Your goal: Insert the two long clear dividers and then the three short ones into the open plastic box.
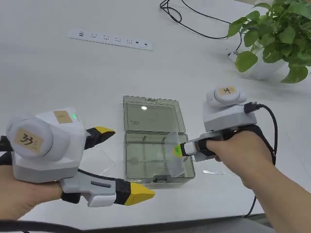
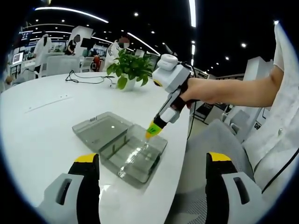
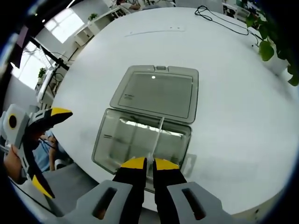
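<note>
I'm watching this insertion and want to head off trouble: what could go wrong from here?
1. The right gripper pinches the clear divider by one end only, over the open box. The thin sheet may swing off line, miss its slots and jam.
2. The left gripper is open and apart from the box, so nothing braces it. A downward push could slide the box along the table, whose near edge is close.

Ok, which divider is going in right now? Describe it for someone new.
On the white table, find the open smoky transparent plastic box near its front edge. Above the box's tray, the right gripper pinches a clear plastic divider panel standing on edge; it is the one piece held in jaws.
</note>
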Motion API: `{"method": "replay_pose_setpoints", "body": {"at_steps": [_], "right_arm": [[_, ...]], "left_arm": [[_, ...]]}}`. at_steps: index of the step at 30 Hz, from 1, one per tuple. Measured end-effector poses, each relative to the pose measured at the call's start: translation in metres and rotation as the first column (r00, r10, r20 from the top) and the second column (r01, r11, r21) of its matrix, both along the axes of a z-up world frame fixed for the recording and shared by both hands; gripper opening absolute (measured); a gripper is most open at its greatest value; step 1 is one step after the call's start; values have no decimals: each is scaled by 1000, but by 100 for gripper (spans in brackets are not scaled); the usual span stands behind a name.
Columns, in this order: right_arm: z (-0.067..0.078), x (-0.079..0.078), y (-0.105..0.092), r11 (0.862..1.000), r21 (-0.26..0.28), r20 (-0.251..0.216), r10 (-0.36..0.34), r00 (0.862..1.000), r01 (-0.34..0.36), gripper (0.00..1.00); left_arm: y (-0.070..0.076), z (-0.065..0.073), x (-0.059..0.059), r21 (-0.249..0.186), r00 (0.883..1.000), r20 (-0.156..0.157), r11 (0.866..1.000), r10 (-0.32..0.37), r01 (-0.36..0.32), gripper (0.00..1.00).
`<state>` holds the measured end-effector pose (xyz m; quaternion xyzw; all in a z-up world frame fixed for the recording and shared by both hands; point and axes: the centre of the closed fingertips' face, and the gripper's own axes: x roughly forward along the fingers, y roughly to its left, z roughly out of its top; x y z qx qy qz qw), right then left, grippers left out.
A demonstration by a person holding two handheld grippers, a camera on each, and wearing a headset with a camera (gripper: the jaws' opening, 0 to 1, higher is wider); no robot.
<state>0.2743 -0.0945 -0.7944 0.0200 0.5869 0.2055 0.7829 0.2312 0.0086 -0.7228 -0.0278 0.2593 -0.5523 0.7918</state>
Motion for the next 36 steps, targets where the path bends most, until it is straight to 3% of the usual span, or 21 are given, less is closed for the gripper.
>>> {"method": "replay_pose_setpoints", "body": {"at_steps": [16, 24, 36], "right_arm": [[-4, 0, 3, 999, -11, 13, 31, 999, -31, 6], [-12, -1, 7, 998, 64, 10, 21, 1000, -21, 9], [-25, 0, 10, 995, 94, 16, 25, 1000, -26, 10]], "left_arm": [[1, -2, -1, 6, 1000, -4, 1000, 0, 0, 97], [0, -4, -2, 16, 1000, 2, 1000, -7, 6, 100], [3, -4, -1, 29, 1000, 0, 1000, 11, -11, 100]]}}
